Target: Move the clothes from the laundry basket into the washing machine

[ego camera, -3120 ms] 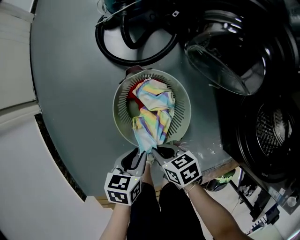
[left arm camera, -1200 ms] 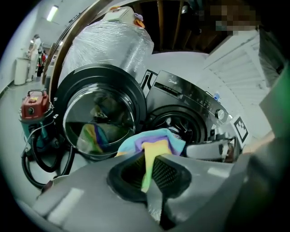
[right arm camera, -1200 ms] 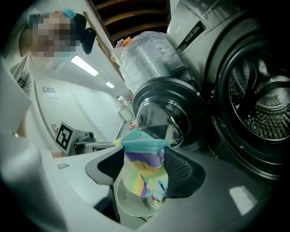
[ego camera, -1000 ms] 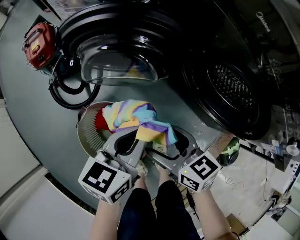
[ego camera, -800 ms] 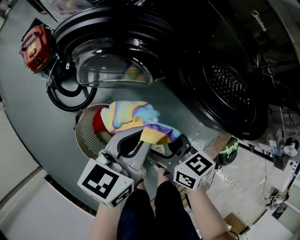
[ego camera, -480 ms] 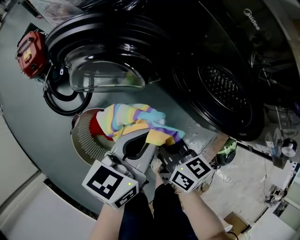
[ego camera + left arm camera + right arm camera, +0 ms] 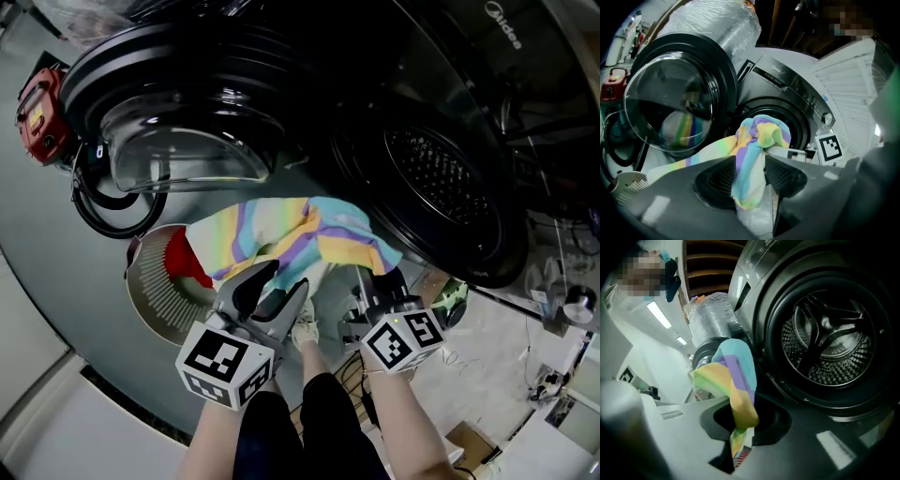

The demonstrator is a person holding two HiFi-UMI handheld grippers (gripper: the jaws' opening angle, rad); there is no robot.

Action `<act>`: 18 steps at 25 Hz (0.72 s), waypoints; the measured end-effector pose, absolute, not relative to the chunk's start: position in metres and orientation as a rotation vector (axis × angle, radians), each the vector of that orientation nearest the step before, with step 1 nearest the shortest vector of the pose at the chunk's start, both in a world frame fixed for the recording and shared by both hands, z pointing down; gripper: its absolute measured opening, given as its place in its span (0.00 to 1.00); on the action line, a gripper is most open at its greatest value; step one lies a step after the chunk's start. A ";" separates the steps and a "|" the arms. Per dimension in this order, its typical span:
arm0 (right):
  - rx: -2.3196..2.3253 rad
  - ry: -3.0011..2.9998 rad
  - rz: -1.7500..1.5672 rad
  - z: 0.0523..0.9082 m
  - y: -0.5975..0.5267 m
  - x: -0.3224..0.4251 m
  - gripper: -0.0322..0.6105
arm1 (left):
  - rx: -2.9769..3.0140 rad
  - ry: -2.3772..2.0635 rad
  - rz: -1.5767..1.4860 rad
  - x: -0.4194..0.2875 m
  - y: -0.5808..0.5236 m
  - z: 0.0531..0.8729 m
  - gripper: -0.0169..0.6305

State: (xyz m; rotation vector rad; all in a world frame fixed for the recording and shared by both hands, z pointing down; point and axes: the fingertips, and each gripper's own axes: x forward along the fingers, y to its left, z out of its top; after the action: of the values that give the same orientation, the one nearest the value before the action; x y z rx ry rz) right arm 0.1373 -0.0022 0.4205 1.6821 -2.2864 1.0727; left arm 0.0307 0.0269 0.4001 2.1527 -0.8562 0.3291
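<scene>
Cloth [image 7: 291, 234] stretched before drum [image 7: 445, 178]: left hand-held gripper [image 7: 275, 287] clamps one end, right hand-held gripper [image 7: 373, 289] has just been closing, now pinching other end.

My left hand-held gripper [image 7: 284, 281] is light grey, with dark ribbed pads [image 7: 723, 177] inside the jaws and a white cube [image 7: 228, 364] with black square markers at its back. The right hand-held gripper [image 7: 373, 292] looks darker and has a second cube [image 7: 405, 339]. Its jaws have just been closing, with cloth [image 7: 736, 380] between them. My forearms [image 7: 405, 427] are bare. I wear black trousers [image 7: 272, 436] and a pale shoe [image 7: 305, 330].
</scene>
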 end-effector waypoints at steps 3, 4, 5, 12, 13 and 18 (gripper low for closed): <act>1.821 -2.204 1.014 0.430 -0.018 0.178 0.16 | 2.130 -0.848 0.318 0.037 0.026 0.414 0.30; 1.861 -2.175 0.994 0.434 -0.023 0.192 0.16 | 2.123 -0.847 0.304 0.040 0.026 0.418 0.30; 1.898 -2.143 0.974 0.438 -0.027 0.204 0.16 | 2.118 -0.847 0.294 0.042 0.025 0.421 0.28; 2.053 -1.921 0.905 0.492 -0.047 0.269 0.16 | 2.125 -0.813 0.305 0.064 0.017 0.447 0.23; 2.047 -1.898 0.902 0.502 -0.050 0.273 0.16 | 2.129 -0.808 0.309 0.067 0.016 0.450 0.23; 2.124 -1.812 0.904 0.533 -0.072 0.302 0.15 | 2.145 -0.787 0.336 0.078 0.016 0.471 0.22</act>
State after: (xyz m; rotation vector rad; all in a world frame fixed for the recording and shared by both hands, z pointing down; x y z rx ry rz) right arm 0.3024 -0.0719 0.5331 2.1235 -1.8118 0.9043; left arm 0.0782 0.0162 0.4714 2.1451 -0.7867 0.3355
